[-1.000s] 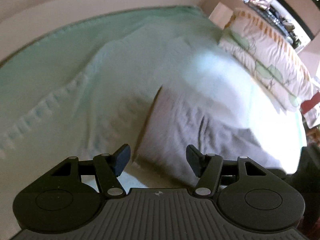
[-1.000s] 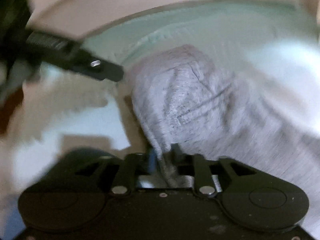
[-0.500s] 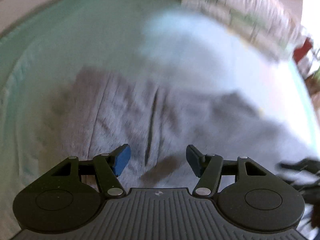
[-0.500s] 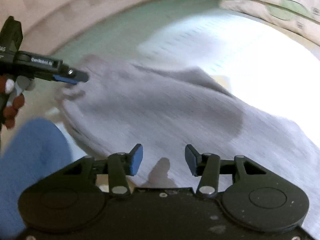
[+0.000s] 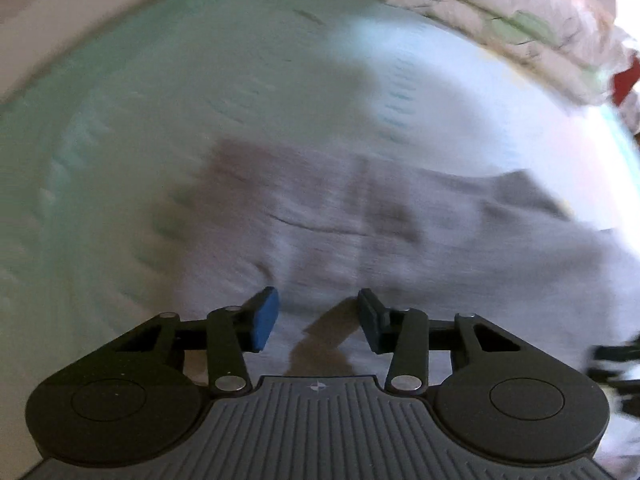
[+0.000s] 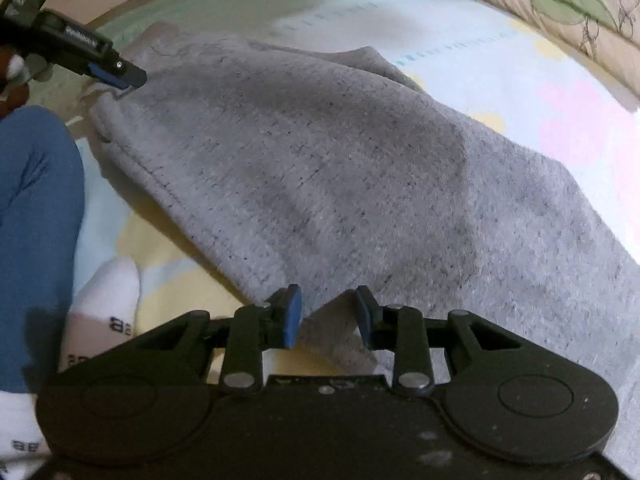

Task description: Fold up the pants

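Both jaws spread, just closing, over grey knit pants.
Right gripper straddles the lower-centre hem; left gripper above cloth; pastel sheet open upper right.

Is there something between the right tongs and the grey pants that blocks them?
Nothing visible does. The right tongs are directly over the near edge of the pants, and their jaws have just been closing with a fold of cloth between them, not yet pinched.

My right gripper is black with blue pads and silver pivot screws; I wear blue trousers and white socks.
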A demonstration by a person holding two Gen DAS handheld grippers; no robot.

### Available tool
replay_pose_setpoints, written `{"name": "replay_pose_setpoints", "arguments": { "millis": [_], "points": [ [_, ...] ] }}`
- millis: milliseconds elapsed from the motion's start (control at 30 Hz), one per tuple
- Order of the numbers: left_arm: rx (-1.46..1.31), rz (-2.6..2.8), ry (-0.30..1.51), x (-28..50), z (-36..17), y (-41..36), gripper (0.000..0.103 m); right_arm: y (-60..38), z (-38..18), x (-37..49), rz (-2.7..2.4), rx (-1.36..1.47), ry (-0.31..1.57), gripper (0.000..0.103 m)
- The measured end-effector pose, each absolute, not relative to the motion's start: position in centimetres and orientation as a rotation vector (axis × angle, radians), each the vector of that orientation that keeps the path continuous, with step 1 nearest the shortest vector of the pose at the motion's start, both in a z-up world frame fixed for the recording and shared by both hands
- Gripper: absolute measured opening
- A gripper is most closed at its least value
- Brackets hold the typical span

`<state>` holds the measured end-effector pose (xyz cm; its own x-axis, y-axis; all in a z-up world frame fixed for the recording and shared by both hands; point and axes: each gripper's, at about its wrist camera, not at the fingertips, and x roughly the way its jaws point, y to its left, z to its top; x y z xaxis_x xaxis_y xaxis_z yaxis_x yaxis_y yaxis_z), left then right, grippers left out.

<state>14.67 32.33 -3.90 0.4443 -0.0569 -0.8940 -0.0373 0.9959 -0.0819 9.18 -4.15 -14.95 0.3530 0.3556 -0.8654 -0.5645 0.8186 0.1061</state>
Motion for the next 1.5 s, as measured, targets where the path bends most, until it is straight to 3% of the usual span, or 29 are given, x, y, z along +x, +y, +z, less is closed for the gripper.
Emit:
{"name": "replay_pose_setpoints", "arguments": {
  "millis": [33,267,433,833,1133,1233,1500],
  "points": [
    [-0.108,-0.009,1.121,14.8,-4.1,32.9,0.037,-4.5,-14.9,9.4,0.6,-0.2,1.065,0.032],
    [-0.133,-0.014,1.071,16.2,-0.6,31.3,0.038,-7.3,-10.3,11.9,0.6,-0.018,0.97,0.031],
    [-0.252,-0.197,0.998,17.9,1.7,26.3,0.044,-7.8,-7.5,17.0,0.589,0.078,0.884,0.034],
    [-0.475,-0.331,1.184,16.2,-7.7,17.2,0.046,-4.4,-10.5,26.1,0.665,0.039,0.98,0.04],
    [-0.559,-0.33,1.186,16.2,-7.8,19.0,0.044,-1.8,-12.3,24.2,0.773,-0.007,1.017,0.04],
    [-0.463,-0.336,1.173,15.8,-7.4,17.7,0.046,-1.5,-12.9,22.0,0.814,0.003,1.057,0.028],
    [-0.442,-0.339,1.166,15.6,-7.3,17.2,0.047,-3.3,-11.6,23.3,0.714,0.132,0.961,0.035]
  ]
}}
